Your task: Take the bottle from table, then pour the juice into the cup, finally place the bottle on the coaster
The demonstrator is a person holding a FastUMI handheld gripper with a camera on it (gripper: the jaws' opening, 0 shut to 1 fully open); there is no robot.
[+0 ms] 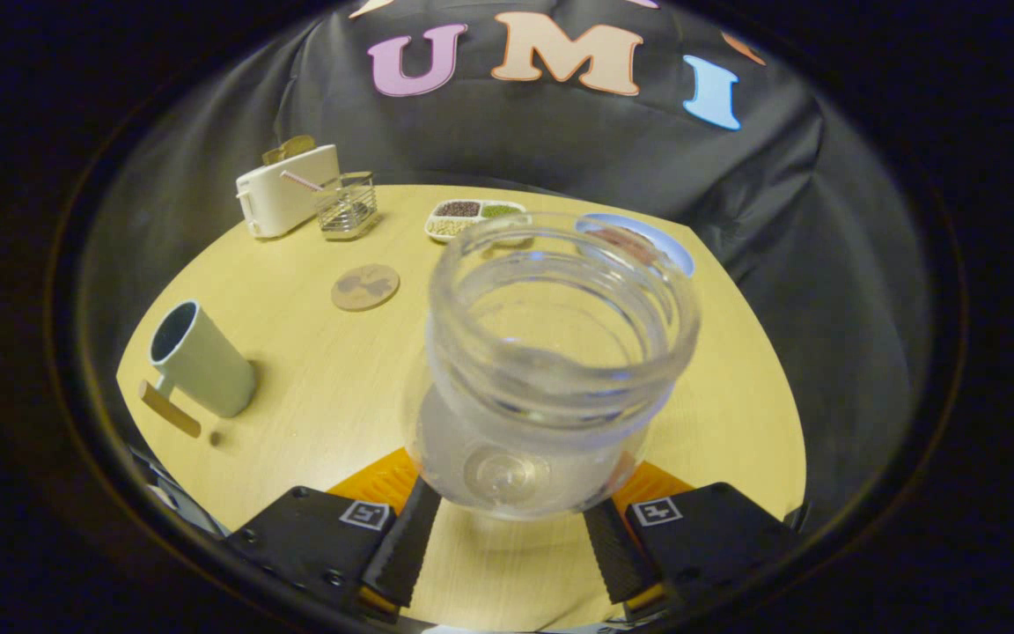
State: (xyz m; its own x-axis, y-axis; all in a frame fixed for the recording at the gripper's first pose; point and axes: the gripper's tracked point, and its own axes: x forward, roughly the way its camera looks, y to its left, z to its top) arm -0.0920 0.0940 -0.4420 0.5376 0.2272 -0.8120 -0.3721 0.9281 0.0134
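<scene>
Gripping the clear, wide-mouthed plastic bottle [551, 370] from both sides, the gripper [511, 537] has one finger pressed against each flank of its base, just above the pale wooden table [340, 387]. From the bottle, the pale green handled cup [203, 361] lies at nine o'clock, the round brown coaster [366, 287] at ten, and the white toaster [287, 189] farther off at eleven.

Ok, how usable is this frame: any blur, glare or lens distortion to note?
Gripper view: strong fisheye bend curves the table edge; the clear bottle between the fingers sits close, its mouth slightly soft, with small highlights on the glass; the cup and coaster beyond read sharp; soft, even lighting with a faint shadow beside the cup; the gripper fingers flank the bottle's base.
</scene>
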